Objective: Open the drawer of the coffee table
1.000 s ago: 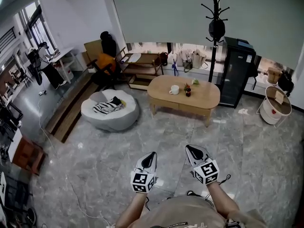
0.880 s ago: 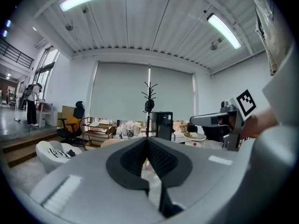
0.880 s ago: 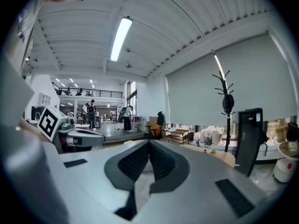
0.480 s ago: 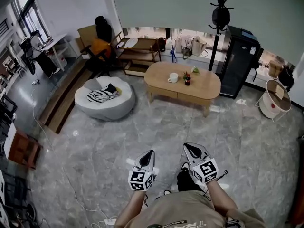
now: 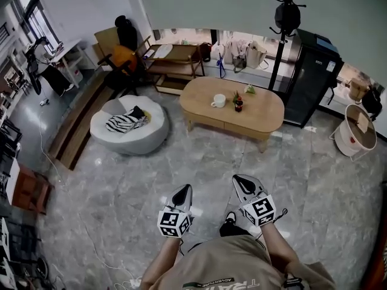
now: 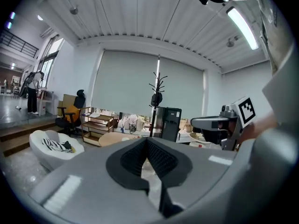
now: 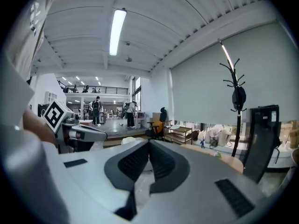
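Status, tongs outward. Shut tight on the left grey two-jaw gripper [image 6: 146,141], ribbed black pads [image 6: 133,160] pressed together, nothing between. Same on the right grey two-jaw gripper [image 7: 149,143]: clenched, empty. Held low and side by side ahead of the torso in the head view, tips forward, apart from each other, touching nothing.

Changed over the last second:
- No change in grip, shut throughout.
- Carried forward with the walk instead, with a black shoe [image 5: 228,222] showing between them on the grey marble-look floor [image 5: 121,186].
- In the head view, light wooden oval coffee table [image 5: 254,116] slightly wider than a second ago. Likewise nearer: round grey-white pouf [image 5: 130,141] with a striped cloth [image 5: 121,121] on it.

On the table's near-side apron, drawer front [image 5: 245,130] looks flush, so judged closed. Handle too small to make out. On top, near the middle: white mug [image 5: 216,102] and small dark jar [image 5: 239,106] with a green sprig. Well apart from both grippers, open floor between.

Meaning for the task: approach phase only, nothing done to the drawer yet. Judged next: close the remaining gap, drop to apron height, open one pair of jaws before reaching for the pull. Worth watching: mug and jar on top if the drawer gets yanked.
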A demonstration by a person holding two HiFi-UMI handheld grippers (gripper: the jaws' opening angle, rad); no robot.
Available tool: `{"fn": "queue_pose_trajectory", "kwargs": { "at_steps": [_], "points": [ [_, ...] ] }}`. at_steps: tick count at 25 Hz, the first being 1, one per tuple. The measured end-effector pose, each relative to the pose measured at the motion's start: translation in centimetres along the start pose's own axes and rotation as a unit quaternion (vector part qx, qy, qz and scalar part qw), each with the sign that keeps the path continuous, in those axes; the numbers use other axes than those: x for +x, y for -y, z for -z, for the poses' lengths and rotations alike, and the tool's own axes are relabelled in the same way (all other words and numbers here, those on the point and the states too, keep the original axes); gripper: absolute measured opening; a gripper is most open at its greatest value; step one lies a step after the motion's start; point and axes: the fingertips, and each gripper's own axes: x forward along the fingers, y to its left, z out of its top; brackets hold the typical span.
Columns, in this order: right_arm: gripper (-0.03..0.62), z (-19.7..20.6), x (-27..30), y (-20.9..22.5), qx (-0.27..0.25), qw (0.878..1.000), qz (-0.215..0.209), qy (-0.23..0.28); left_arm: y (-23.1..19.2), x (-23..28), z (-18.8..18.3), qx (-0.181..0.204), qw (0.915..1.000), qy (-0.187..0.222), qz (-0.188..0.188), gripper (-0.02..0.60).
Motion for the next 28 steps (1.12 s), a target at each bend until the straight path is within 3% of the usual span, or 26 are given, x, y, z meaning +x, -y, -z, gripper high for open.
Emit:
{"fn": "queue_pose_trajectory", "kwargs": {
  "at_steps": [5,10,21,28],
  "points": [
    [0.005,0.4,1.7,5.5,0.012,1.0,-0.008,-0.001,0.4,5.5,-1.1,-0.012,0.9999,0.003,-0.012,-0.009],
    [0.005,0.6,3.4,9.4,0.016,1.0,-0.017,0.004,0.7,9.4,-2.7,0.009,0.9996,0.008,-0.024,-0.009],
    [0.005,2.8,6.7,10.9,-0.005,0.999,-0.038,-0.03,-2.0,12.3,-2.0,-0.002,0.9981,0.001,-0.062,-0.009],
    [0.005,2.7,11.0,11.6,-0.01,0.999,-0.02,-0.041,-6.2,16.0,-1.8,-0.008,0.9993,-0.008,-0.037,-0.009]
  ]
}}
